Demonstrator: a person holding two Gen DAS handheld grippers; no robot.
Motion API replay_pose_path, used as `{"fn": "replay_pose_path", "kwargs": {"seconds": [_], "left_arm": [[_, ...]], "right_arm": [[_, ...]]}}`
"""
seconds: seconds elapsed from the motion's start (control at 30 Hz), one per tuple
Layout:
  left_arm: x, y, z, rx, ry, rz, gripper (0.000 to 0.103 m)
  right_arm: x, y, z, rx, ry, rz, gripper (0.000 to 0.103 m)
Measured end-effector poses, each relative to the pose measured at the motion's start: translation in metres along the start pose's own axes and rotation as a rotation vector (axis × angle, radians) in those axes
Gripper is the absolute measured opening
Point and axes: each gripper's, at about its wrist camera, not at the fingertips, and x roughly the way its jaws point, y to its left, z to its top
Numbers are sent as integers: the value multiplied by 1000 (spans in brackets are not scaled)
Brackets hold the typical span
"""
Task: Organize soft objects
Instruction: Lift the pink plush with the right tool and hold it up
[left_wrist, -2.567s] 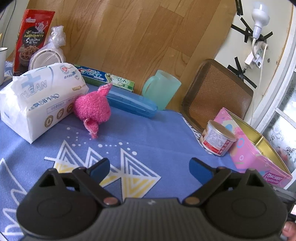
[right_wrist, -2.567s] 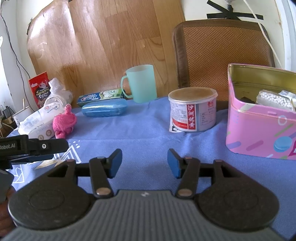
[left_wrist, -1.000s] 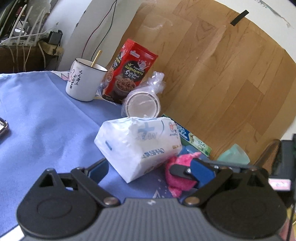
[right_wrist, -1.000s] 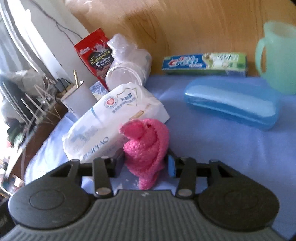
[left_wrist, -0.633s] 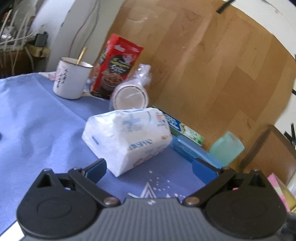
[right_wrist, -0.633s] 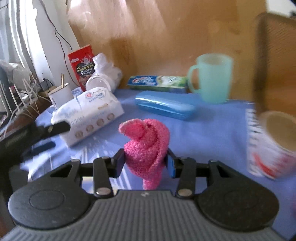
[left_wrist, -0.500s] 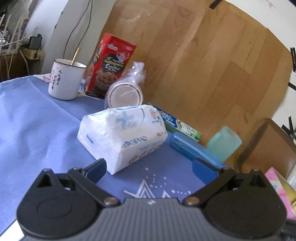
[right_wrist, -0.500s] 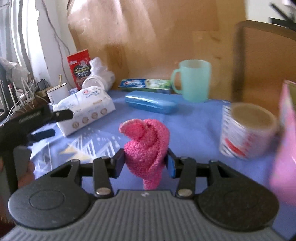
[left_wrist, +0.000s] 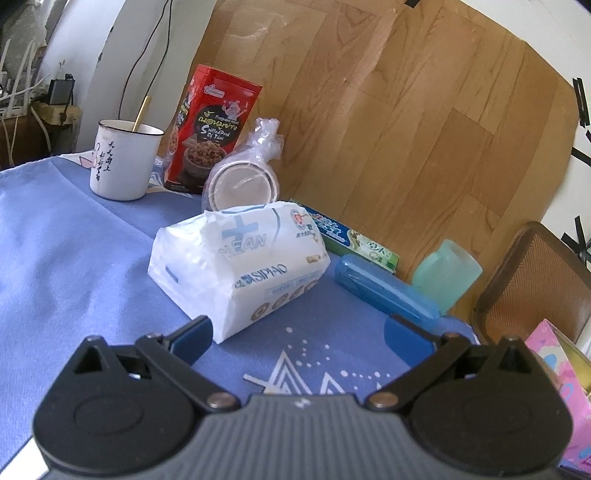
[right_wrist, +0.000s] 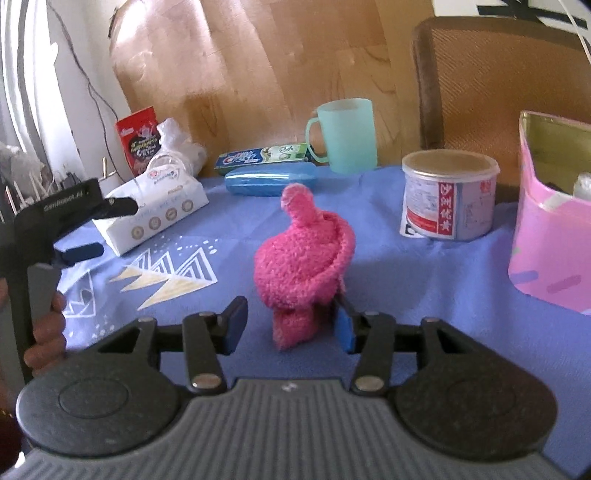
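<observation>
soft daylight fills both views, brightest on the pale wall (left_wrist: 110, 55) at the left, with a warm washed-out patch on the wood panel (right_wrist: 258, 74) in the right wrist view. that view is slightly hazy. fisheye bending curves the edges and darkens the corners.

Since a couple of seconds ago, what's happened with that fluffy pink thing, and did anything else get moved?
The right gripper took the pink sock from beside the tissue pack, carried it toward the pink tin and set it on the blue cloth; its jaws are now opening around it. The left gripper, open and empty, swung toward the tissue pack. Everything else stayed put.
</observation>
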Motion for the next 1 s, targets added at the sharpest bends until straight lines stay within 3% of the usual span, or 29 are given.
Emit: {"fn": "replay_pose_path", "kwargs": {"seconds": [1.0], "left_arm": [[2, 3, 0, -18, 18, -16, 102]], "right_arm": [[2, 2, -1, -9, -4, -5, 54]]}}
